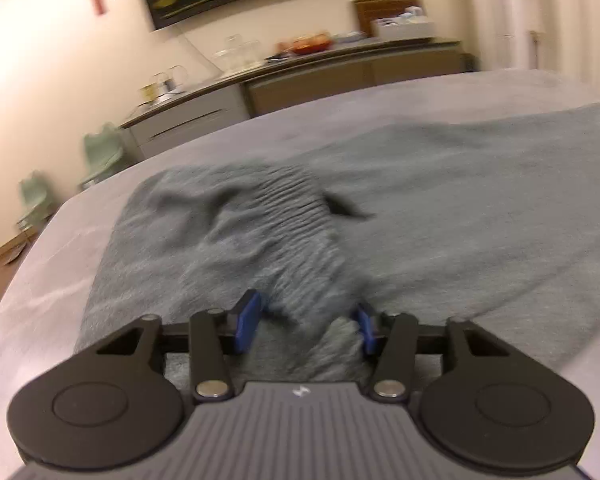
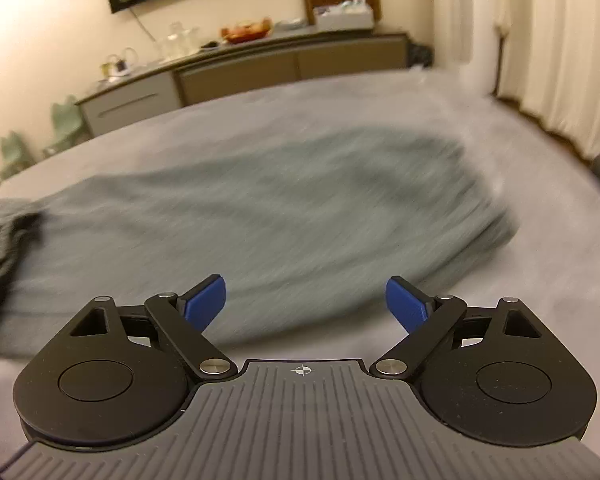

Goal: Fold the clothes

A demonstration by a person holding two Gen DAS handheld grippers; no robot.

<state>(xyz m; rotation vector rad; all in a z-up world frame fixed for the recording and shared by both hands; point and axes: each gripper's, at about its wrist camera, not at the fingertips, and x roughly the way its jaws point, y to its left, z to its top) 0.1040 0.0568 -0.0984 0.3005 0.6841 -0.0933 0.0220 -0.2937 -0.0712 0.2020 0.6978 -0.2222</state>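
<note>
While two hand-held grippers [image 1: 306,320] [image 2: 304,300] gape, one garment [image 2: 260,208] lies.

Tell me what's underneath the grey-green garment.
The grey-green garment lies spread on a pale grey bed cover, which shows all around it. Whatever sits directly beneath the fabric is hidden.

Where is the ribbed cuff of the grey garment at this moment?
In the left wrist view, the ribbed cuff lies at centre on the grey garment, just ahead of the left hand-held gripper.
</note>
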